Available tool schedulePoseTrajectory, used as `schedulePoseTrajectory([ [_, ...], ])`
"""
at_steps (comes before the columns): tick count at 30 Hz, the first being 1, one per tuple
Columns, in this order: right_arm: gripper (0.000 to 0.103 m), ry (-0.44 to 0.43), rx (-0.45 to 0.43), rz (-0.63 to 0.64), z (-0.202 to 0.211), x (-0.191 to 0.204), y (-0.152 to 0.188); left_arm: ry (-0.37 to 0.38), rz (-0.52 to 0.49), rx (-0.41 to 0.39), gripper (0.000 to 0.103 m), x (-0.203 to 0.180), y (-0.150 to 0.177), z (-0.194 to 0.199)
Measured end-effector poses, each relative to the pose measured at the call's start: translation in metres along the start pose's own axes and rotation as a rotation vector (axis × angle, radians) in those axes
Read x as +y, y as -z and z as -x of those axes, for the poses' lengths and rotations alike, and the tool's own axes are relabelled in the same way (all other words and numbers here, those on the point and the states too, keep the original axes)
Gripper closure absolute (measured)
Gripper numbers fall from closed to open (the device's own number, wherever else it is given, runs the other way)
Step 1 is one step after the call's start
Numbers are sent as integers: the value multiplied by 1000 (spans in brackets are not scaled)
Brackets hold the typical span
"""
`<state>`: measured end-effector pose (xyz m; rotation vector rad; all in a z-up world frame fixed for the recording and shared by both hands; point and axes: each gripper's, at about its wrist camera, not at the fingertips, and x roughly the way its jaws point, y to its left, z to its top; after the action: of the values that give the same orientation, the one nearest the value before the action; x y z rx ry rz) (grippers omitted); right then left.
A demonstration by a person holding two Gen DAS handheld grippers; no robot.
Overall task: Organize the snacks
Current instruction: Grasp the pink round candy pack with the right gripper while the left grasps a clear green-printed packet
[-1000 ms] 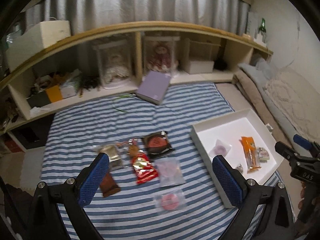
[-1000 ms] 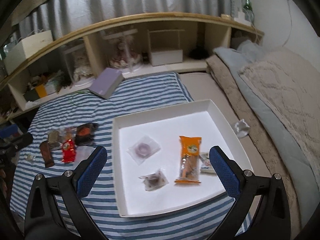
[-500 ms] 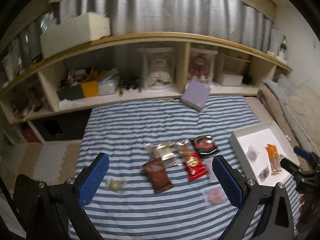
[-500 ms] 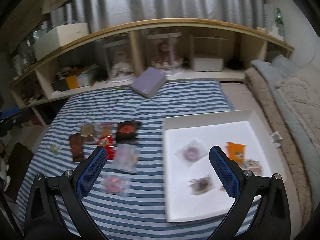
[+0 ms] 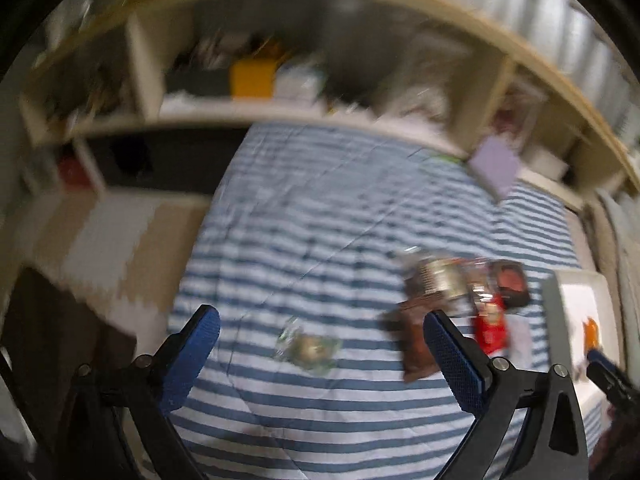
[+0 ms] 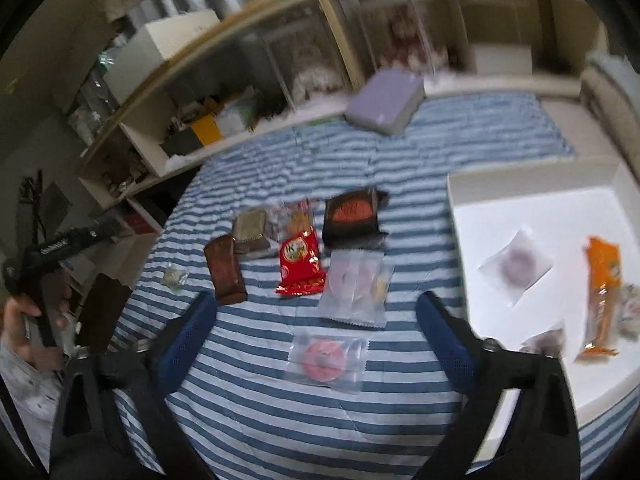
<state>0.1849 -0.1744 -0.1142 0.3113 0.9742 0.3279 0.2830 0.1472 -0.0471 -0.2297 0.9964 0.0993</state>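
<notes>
Right blue-padded two-finger gripper [image 6: 316, 320] closing, empty, above clear-wrapped pink round snack [image 6: 326, 359] on blue-and-white striped blanket [image 6: 304, 432]; left blue-padded gripper [image 5: 320, 340] spread wide (nothing held) over small clear-wrapped greenish sweet [image 5: 308, 347]

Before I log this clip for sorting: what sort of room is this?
Probably a bedroom or living room at home: a striped blanket spread with snacks, a low cluttered shelf behind, and bedding at the right.
</notes>
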Motion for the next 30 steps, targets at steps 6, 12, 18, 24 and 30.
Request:
schedulePoseTrajectory([
  [6, 69, -11, 132, -50, -46, -15, 5, -59, 114, 117, 2, 11, -19, -66],
  [12, 86, -9, 249, -19, -86, -17, 21, -187, 58, 183, 2, -5, -15, -108],
  [18, 86, 30, 278, 55, -113, -13, 27, -235, -13, 241, 3, -16, -2, -128],
  [24, 86, 103, 361, 57, -113, -15, 36, -208, -19, 264, 28, -17, 2, -114],
  [30, 85, 117, 432, 51, -93, -13, 50, -98, 122, 289, 49, -1, 2, -109],
])
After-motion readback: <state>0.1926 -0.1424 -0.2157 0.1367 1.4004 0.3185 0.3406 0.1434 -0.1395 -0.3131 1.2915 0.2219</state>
